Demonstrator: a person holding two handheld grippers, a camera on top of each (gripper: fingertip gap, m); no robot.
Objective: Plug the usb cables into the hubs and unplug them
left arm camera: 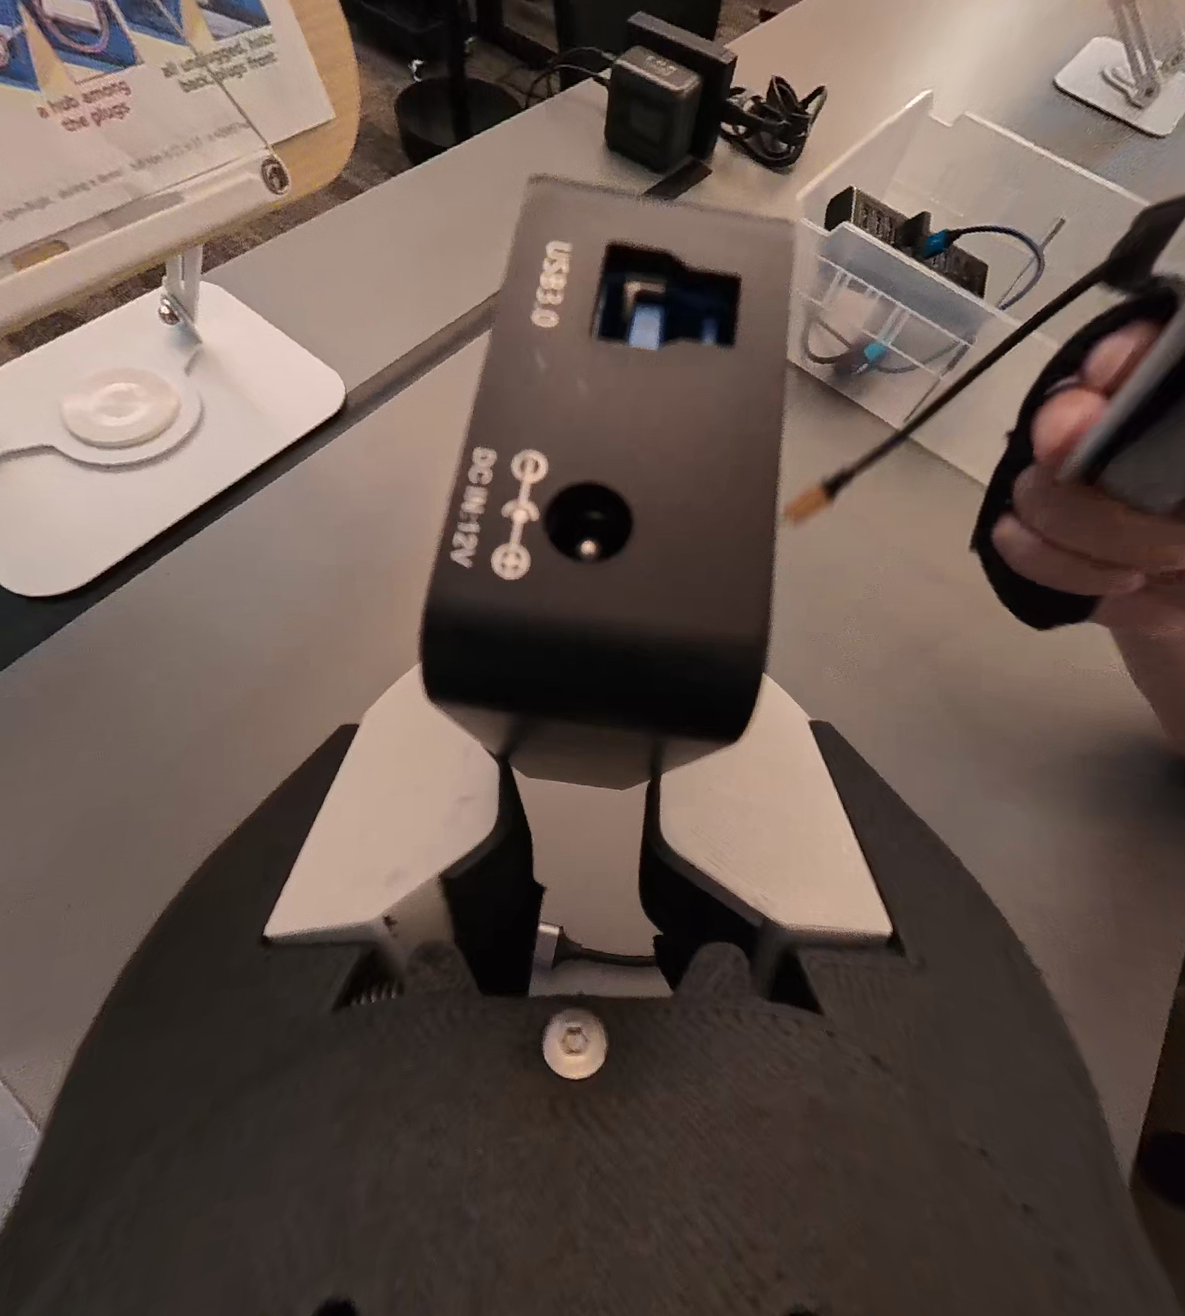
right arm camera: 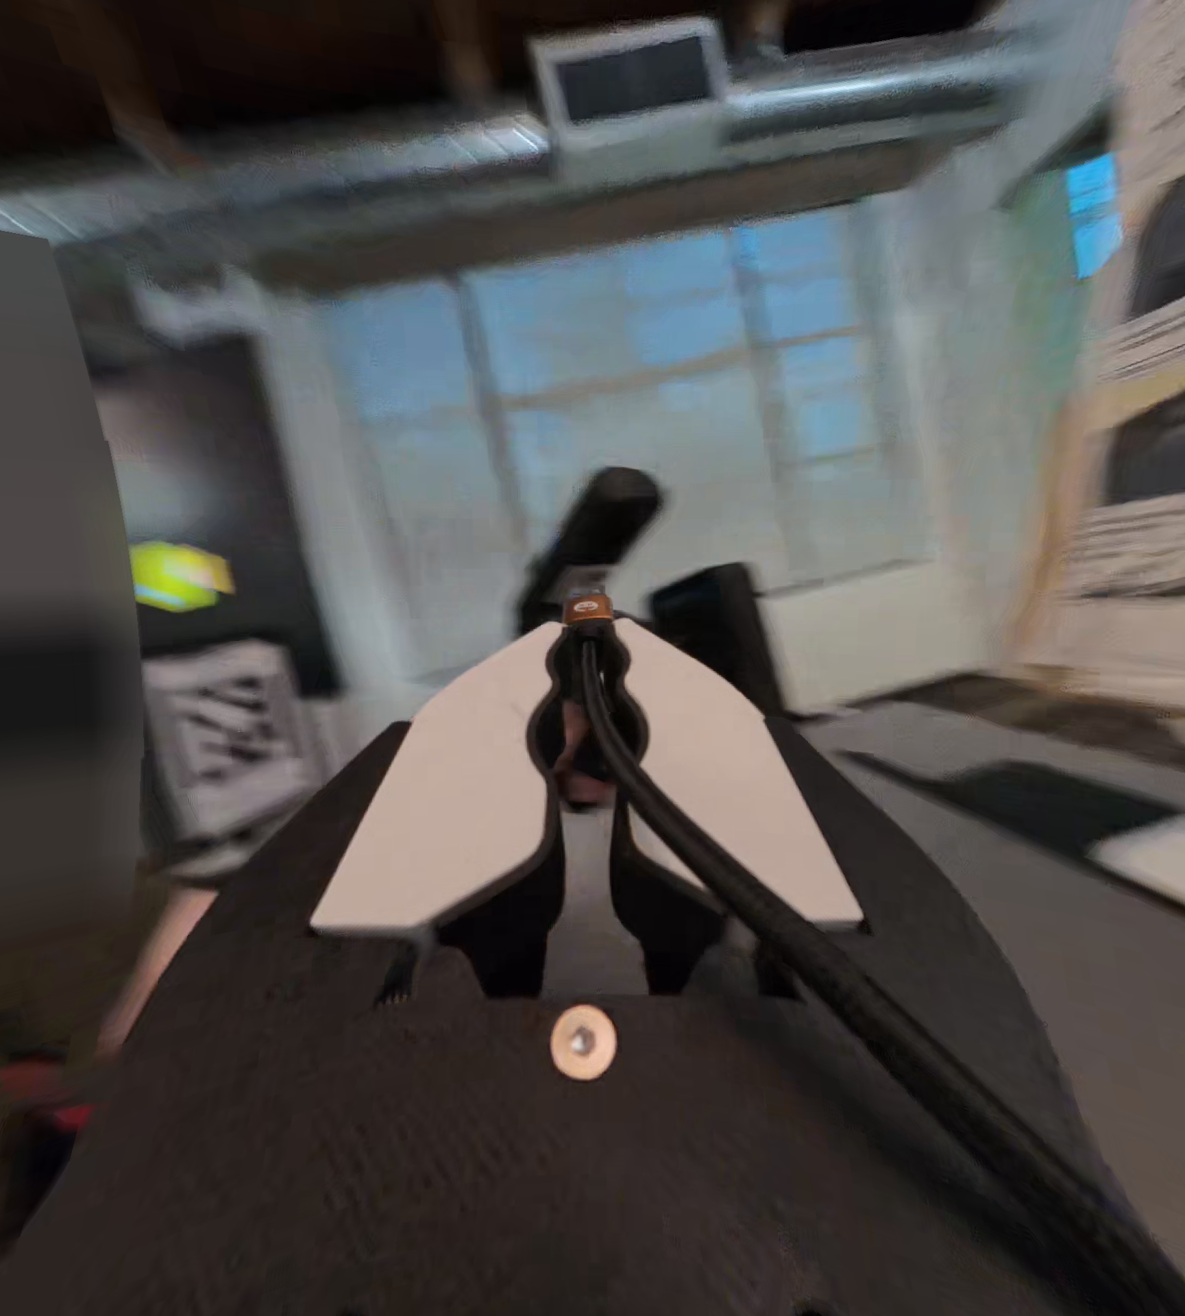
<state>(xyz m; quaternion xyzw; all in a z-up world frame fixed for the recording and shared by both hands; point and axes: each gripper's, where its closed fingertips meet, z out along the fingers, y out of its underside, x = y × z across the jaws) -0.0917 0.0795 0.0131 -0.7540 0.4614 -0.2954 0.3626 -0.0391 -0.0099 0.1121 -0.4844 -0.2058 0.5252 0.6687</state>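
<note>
My left gripper (left arm camera: pixel 578 748) is shut on a black USB hub (left arm camera: pixel 611 456) and holds it up above the grey table (left arm camera: pixel 219 641), its end face with a square blue port and a round power socket turned toward the camera. My right gripper (right arm camera: pixel 588 623) is shut on a black USB cable (right arm camera: pixel 653 769) just behind its orange-collared plug (right arm camera: pixel 586 605), which sticks out past the fingertips. In the left wrist view the right gripper's handle shows at the right edge in a hand (left arm camera: pixel 1102 527), with the cable's orange plug (left arm camera: pixel 804 504) hanging to the right of the hub, apart from it.
A clear plastic bin (left arm camera: pixel 931 299) with another hub and blue cables stands behind the hub at the right. A white stand (left arm camera: pixel 126 441) holding an instruction sheet is at the left. A black power adapter (left arm camera: pixel 653 107) lies at the table's far edge. The right wrist view is heavily blurred.
</note>
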